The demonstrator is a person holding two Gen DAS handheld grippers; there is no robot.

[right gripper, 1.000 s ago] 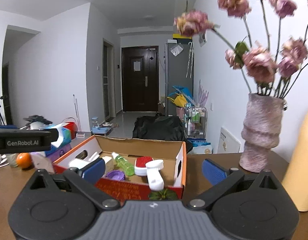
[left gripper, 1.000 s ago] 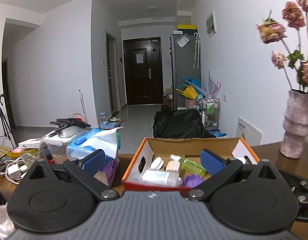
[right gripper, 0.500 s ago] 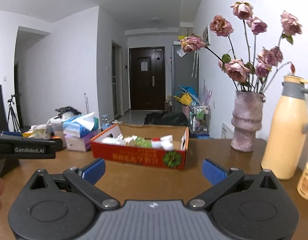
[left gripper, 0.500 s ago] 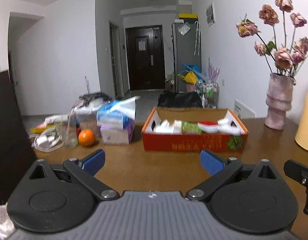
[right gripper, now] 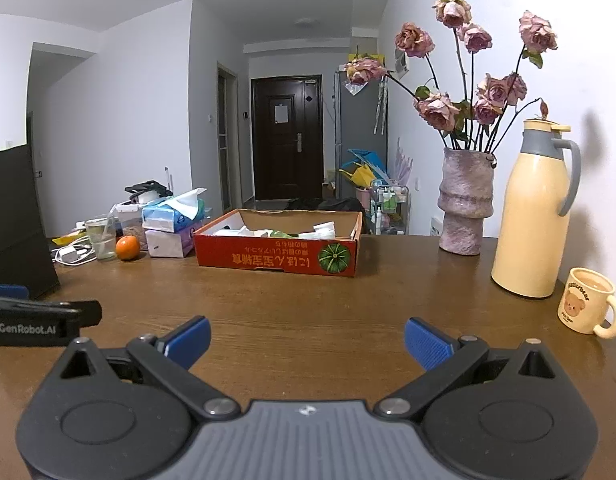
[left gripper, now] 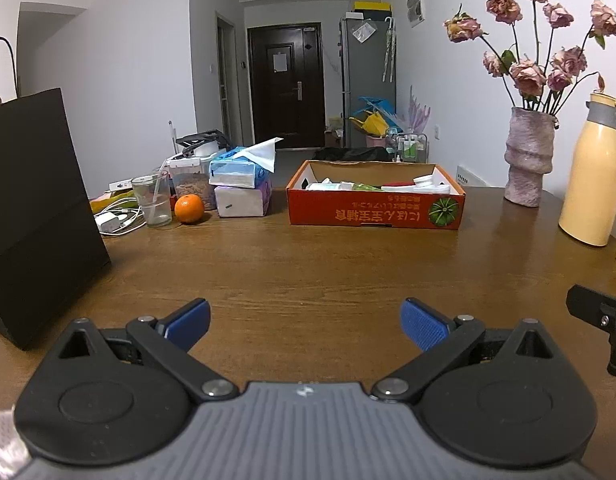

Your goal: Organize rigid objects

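Note:
An orange cardboard box (left gripper: 372,210) stands at the far middle of the wooden table, holding several small bottles and white items; it also shows in the right wrist view (right gripper: 275,256). My left gripper (left gripper: 305,322) is open and empty, low over the near table, far back from the box. My right gripper (right gripper: 308,342) is open and empty, also well back from the box. A part of the left gripper's body (right gripper: 39,322) shows at the left edge of the right wrist view.
A black paper bag (left gripper: 35,208) stands at the left. A glass (left gripper: 151,200), an orange (left gripper: 189,208), tissue boxes (left gripper: 241,192) and cables lie left of the box. A vase of dried roses (right gripper: 464,200), a yellow thermos (right gripper: 536,212) and a mug (right gripper: 586,300) stand at the right.
Both grippers have pulled back from over the box toward the near side of the table. The box now looks small and far. Both stay open and empty.

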